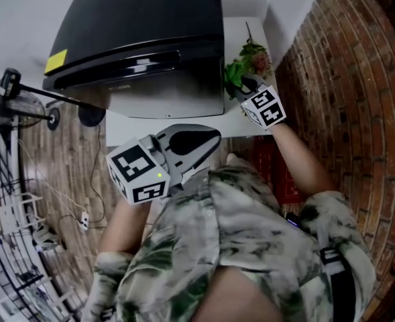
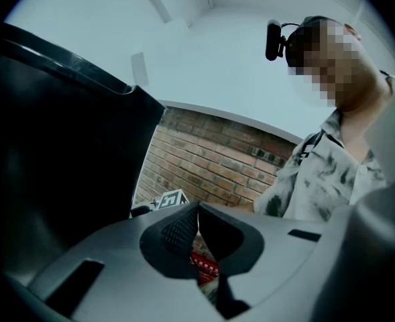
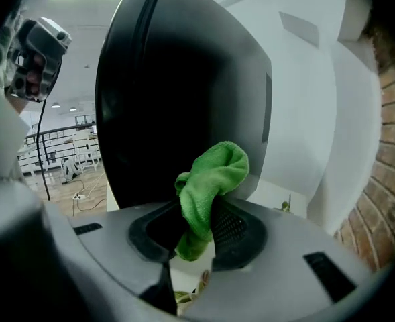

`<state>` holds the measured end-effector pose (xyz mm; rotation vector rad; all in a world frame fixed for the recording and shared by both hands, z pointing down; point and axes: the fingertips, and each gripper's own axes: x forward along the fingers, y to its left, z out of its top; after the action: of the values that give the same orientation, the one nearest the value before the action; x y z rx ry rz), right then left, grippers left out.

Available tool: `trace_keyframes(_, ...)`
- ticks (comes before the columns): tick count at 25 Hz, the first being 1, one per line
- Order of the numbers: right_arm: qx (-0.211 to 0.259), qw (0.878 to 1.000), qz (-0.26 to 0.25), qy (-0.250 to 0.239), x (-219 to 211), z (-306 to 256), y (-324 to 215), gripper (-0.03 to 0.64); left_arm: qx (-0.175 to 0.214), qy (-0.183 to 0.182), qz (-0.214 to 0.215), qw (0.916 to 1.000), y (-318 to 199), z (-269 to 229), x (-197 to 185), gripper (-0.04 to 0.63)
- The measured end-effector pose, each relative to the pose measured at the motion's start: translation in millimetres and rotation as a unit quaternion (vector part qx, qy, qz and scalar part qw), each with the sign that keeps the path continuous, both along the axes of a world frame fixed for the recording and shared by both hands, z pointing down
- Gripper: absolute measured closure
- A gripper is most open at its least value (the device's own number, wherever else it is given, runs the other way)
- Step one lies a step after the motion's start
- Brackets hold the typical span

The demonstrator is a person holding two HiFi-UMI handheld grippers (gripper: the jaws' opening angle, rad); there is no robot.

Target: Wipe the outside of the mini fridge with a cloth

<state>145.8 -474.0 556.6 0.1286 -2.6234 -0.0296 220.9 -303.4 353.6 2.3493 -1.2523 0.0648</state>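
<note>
The black mini fridge (image 1: 143,52) stands on a white base (image 1: 184,126), seen from above in the head view. My right gripper (image 1: 245,89) is shut on a green cloth (image 3: 210,186), held just off the fridge's right side (image 3: 177,99). In the head view the cloth (image 1: 233,78) shows beside the fridge's right front corner. My left gripper (image 1: 207,139) hangs below the fridge's front, jaws together with nothing between them; the left gripper view shows the fridge's dark side (image 2: 56,159) at left.
A brick wall (image 1: 345,86) runs along the right. A small plant (image 1: 254,58) sits on the white base behind the cloth. A fan on a stand (image 1: 16,102) and wire racks (image 1: 9,247) stand on the wooden floor at left, with a cable (image 1: 83,213).
</note>
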Motion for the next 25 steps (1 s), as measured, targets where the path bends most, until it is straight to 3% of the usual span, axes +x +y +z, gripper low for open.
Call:
trace_keyframes(15,-0.084,0.992,0.045,0.077,1.3,102.6,4.0,0.508,-0.009,0.000,-0.013,0.9999,19.9,7.1,-14.3,0.569)
trace_keyframes(21,-0.084,0.991,0.059,0.090,3.5,108.8,1.6,0.508,-0.003,0.000,-0.011,0.9999,41.4,8.6,-20.5,0.569)
trace_keyframes(25,-0.083,0.991,0.094,0.055,5.3,72.4,-7.9,0.508,0.011,-0.001,-0.007,0.9999,61.4,3.9,-29.2,0.569)
